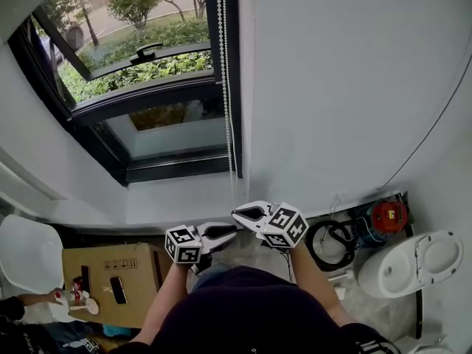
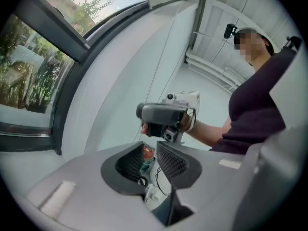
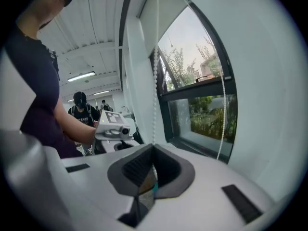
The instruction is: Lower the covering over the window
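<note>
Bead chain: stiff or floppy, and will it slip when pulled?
Probably floppy: the bead chain hangs as a thin loop beside the window. Likely light, apt to swing. Its round beads should resist slipping; the right gripper is shut on it.

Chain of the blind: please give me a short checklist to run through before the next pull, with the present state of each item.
1. Right gripper shut on the chain: ok.
2. Left gripper open, nothing between its jaws, free to take a new hold: ok.
3. Chain runs straight up from the right gripper, no tangle: ok.
4. Other strand hangs free, away from both grippers: ok.
5. Window covered: not ok, the glass is bare.
6. The held strand is the one that lowers the blind: cannot tell.
</note>
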